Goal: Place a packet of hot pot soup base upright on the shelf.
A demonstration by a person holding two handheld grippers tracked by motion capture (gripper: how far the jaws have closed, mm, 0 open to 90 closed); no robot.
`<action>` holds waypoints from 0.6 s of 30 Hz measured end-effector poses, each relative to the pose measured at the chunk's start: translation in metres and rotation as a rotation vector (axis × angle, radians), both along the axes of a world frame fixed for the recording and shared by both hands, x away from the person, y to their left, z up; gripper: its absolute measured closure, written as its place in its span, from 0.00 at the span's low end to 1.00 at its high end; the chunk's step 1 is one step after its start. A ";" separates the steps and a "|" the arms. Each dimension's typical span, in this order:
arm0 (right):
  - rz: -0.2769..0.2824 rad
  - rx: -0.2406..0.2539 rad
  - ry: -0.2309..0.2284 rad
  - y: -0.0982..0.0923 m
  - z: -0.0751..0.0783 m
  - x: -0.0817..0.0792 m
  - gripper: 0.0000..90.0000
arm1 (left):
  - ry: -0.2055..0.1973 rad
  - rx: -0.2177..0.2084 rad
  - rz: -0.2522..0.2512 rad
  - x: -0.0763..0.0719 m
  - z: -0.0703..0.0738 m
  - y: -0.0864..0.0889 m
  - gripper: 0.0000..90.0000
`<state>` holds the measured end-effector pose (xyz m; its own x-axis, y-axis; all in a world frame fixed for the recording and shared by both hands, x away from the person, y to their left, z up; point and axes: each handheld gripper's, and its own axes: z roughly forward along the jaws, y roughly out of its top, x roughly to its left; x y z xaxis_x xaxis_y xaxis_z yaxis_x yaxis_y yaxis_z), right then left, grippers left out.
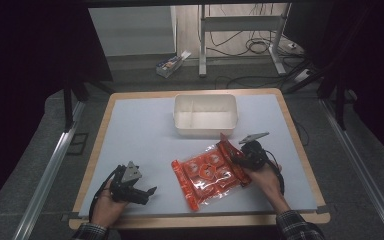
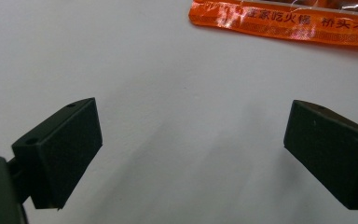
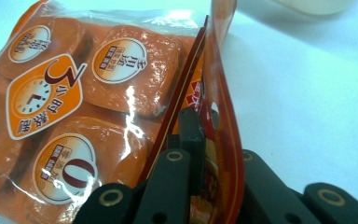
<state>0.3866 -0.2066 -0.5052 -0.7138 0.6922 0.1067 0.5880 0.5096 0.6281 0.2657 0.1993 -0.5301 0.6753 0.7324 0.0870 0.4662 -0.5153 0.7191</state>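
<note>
In the high view, an orange packet [image 1: 209,174] is seen lying flat on the pale table mat [image 1: 140,130], near the front edge and a little right of the middle. Its right sealed edge is lifted off the mat and pinched by the right gripper [image 1: 236,159], which is held in the right hand [image 1: 266,176]. A white tub [image 1: 206,114] is set behind the packet, well apart from it. The left gripper [image 1: 147,192] is held low over the mat in the left hand [image 1: 107,204], left of the packet and not touching it.

In the left gripper view, the two black pads [image 2: 63,156] are held wide apart with bare mat between them. The lower sealed strip of the packet [image 2: 284,21], printed with characters, is seen beyond them at the top right, clear of both pads.

In the right gripper view, the jaws are pressed together on the upright sealed edge of the packet [image 3: 216,116], which is clamped between the pads. The round portions inside the clear wrapper are seen to the left, and the tub's rim [image 3: 317,5] is glimpsed at the top right
</note>
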 end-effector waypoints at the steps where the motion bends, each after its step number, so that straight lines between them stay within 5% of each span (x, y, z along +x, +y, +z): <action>1: 0.003 -0.008 -0.004 0.002 0.002 -0.001 0.99 | 0.000 0.000 0.000 0.000 0.000 0.000 0.04; 10: 0.039 -0.051 -0.057 0.008 0.020 -0.009 0.99 | -0.004 0.005 0.003 0.000 0.000 0.000 0.04; 18: 0.073 -0.023 -0.074 0.010 0.044 -0.012 0.99 | -0.005 0.008 0.007 -0.001 0.000 0.000 0.04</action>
<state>0.3741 -0.1971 -0.4609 -0.7676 0.6399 0.0368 0.5016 0.5640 0.6560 0.2652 0.1994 -0.5298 0.6693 0.7366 0.0969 0.4662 -0.5179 0.7173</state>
